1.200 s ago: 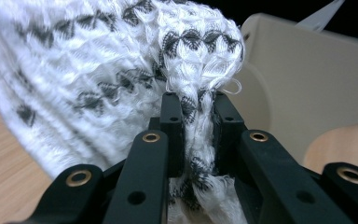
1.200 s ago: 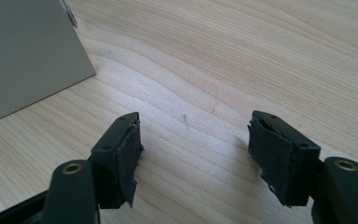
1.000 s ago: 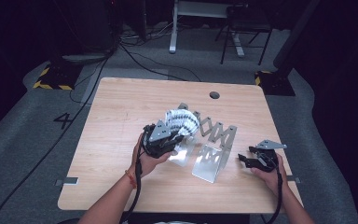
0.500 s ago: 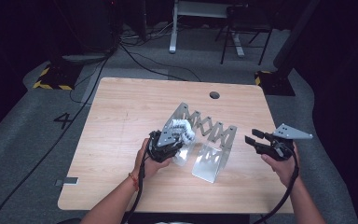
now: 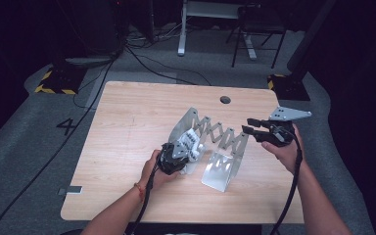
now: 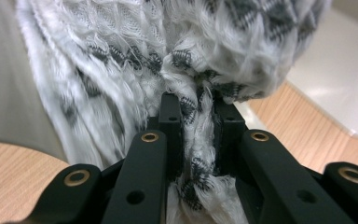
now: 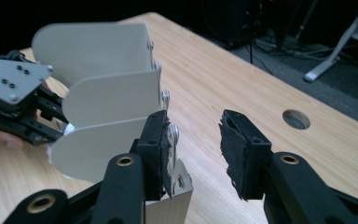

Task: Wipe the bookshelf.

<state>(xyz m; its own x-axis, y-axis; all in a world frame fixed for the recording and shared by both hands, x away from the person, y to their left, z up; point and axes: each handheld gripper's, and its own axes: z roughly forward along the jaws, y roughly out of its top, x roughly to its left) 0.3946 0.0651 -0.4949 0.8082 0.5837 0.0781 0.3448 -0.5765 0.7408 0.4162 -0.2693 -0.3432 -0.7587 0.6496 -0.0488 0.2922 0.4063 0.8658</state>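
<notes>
Left claw (image 5: 176,159) is clamped on a white knit cloth with a grey pattern (image 5: 188,144); in the left gripper view the fabric (image 6: 191,70) is bunched tight between the two black jaws. The cloth sits at the near left end of the metal accordion rack (image 5: 220,134), against its leftmost plate. Compared with a second ago, the left hand (image 5: 154,171) and cloth have dropped lower and nearer on the counter (image 5: 127,112), now down beside the rack's near left plate instead of above it.

Right claw (image 5: 254,129): a second ago it lay low at the near right of the counter, right of the rack. It has since risen and moved far-left, and now hovers at the rack's right end. Its jaws have just been closing; in the right gripper view they are still parted, with the rack's riveted edge (image 7: 170,135) against the left pad (image 7: 154,140), the right pad clear of it, gap between them open.

The rack itself stands in the same spot, stretched diagonally across the middle of the counter.
</notes>
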